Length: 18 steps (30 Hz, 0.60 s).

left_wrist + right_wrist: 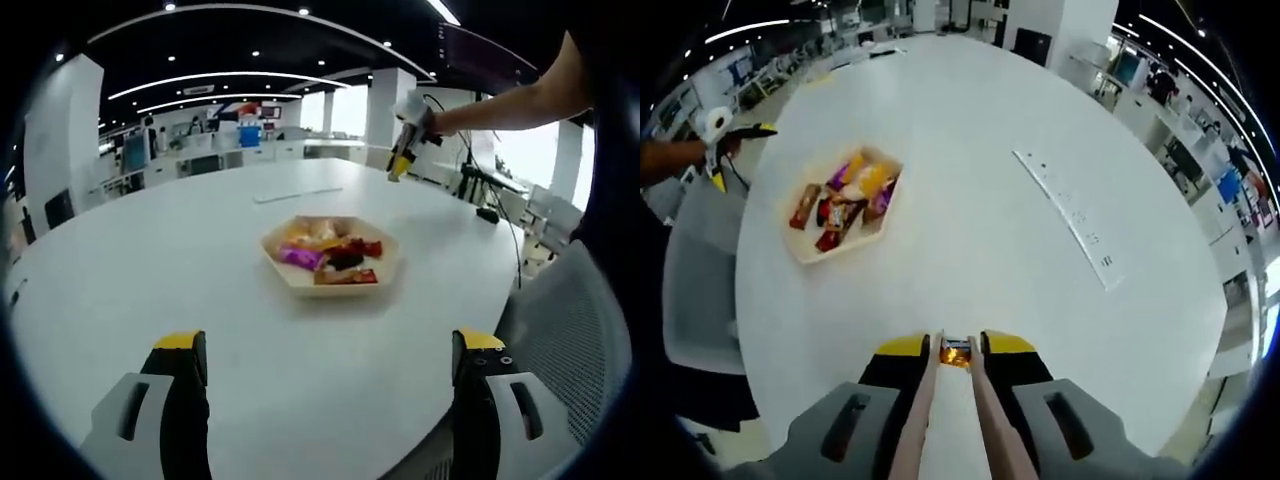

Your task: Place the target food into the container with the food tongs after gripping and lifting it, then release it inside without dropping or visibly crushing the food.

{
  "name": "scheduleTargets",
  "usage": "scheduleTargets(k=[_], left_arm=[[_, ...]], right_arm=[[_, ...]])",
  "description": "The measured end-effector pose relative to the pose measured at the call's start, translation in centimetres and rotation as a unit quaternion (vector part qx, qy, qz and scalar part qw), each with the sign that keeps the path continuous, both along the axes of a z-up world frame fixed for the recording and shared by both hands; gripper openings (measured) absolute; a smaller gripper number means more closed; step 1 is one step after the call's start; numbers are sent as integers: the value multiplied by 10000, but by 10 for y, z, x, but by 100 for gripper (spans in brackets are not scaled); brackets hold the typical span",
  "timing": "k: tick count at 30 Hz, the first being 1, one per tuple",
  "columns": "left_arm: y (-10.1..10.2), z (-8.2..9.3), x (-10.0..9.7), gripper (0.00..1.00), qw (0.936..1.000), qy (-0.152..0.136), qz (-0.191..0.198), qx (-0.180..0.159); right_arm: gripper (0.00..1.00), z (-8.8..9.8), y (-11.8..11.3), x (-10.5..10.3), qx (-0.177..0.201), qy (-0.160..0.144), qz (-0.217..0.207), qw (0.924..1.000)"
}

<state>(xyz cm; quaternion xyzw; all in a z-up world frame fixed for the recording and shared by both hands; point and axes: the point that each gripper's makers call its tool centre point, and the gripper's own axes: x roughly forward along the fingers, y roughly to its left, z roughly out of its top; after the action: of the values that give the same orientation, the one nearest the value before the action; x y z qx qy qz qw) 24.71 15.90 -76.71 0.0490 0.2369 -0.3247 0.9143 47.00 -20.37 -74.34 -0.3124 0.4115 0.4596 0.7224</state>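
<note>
A small orange-wrapped snack point(956, 352) is pinched between the right tongs point(956, 350), high above the white table point(970, 180) and well apart from the hexagonal tray point(800, 250) of wrapped snacks point(330, 250). The left tongs point(330, 350) (jaws spread wide, holding nothing) hover near that tray.

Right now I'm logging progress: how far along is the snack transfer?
Done: the tongs, clamped in the right gripper, have gripped and lifted a small orange snack high above the table. Left: carrying it to the tray of wrapped snacks and releasing it. The left gripper waits open.
</note>
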Motion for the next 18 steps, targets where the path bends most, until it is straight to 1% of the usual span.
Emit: scheduleTargets(k=[13,18], left_arm=[[1,3,2,99,9999,-125,-13,15],[1,5,1,99,9998,-184,-58,14]], right_arm=[[19,4,28,-6,-9,14,105,9999],[19,8,46,-11,13,-5,171,9999]])
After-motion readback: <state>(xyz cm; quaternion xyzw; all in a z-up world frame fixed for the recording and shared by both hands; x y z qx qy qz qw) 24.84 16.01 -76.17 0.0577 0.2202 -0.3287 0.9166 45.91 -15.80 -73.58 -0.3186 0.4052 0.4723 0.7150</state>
